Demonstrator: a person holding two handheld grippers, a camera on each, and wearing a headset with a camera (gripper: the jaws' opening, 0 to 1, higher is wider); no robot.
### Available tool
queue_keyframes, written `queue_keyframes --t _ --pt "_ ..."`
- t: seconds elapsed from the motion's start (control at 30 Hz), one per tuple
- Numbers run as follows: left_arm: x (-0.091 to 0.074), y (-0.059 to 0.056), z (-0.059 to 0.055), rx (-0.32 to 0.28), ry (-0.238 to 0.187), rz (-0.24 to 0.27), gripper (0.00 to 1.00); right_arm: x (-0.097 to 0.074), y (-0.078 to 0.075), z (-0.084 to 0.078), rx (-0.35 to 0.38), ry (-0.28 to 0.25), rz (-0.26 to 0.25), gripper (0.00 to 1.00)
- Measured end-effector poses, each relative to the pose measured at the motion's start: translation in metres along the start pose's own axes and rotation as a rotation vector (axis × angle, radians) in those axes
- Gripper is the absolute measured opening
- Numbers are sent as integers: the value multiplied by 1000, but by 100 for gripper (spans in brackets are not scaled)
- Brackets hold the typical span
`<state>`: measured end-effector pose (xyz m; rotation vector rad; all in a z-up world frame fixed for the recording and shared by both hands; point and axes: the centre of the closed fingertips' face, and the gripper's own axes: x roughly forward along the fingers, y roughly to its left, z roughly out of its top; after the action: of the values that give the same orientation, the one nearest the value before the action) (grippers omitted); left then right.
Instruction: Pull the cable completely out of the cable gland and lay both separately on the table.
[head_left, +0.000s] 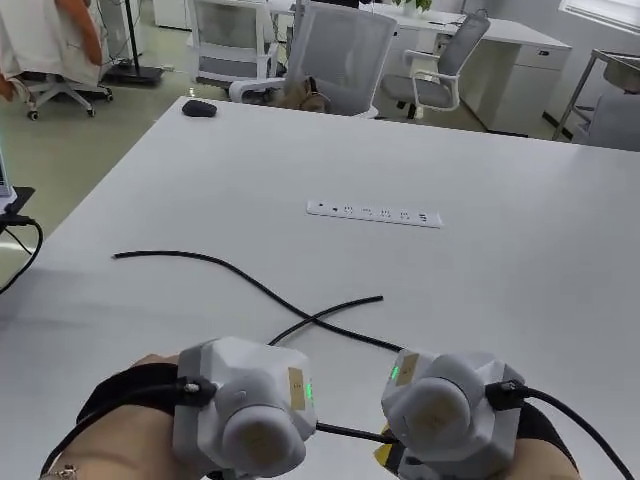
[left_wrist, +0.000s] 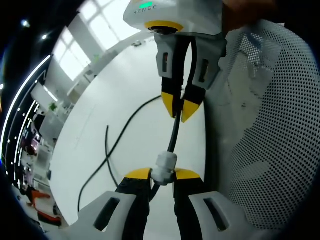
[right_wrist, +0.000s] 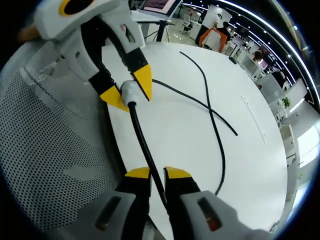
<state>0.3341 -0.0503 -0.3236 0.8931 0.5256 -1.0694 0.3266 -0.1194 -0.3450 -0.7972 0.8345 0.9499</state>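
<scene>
While left fingers (left_wrist: 138, 174) clamp gland (left_wrist: 165, 166), right fingers (right_wrist: 137, 174) pinch cable (right_wrist: 142, 139), white table (head_left: 490, 290), office chairs (head_left: 345, 50) beyond.

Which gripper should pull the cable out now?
Right, probably: the right gripper is shut on the black cable, while the left gripper pins the white cable gland.

tongs: two, the left tongs (left_wrist: 162, 176) and the right tongs (right_wrist: 156, 175). bench (head_left: 500, 300): one; black cable (head_left: 250, 282): one, crossing itself once, two loose ends counted; white cable gland (right_wrist: 129, 92): one; white power strip (head_left: 373, 213): one; dark mouse (head_left: 199, 108): one. office chairs (head_left: 345, 50) past the far edge of the bench: at least three, exact tally unclear at that range.
</scene>
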Motion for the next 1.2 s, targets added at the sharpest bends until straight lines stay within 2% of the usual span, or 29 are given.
queue_keyframes --t 0.07,0.3,0.4,0.57,1.2 --pt "0 -1 -1 1 5 -3 18 -1 3 3 -11 -7 2 13" --pt "0 -3 -2 7 11 -10 18 -10 20 50 -70 -213 59 19" --pt "0 -4 -3 11 16 -15 18 -14 24 60 -84 -266 73 17" --pt "0 -2 -1 5 10 -12 18 -14 27 61 -104 -271 93 4" --pt "2 -3 1 8 1 -16 17 -5 22 48 -80 -208 78 4"
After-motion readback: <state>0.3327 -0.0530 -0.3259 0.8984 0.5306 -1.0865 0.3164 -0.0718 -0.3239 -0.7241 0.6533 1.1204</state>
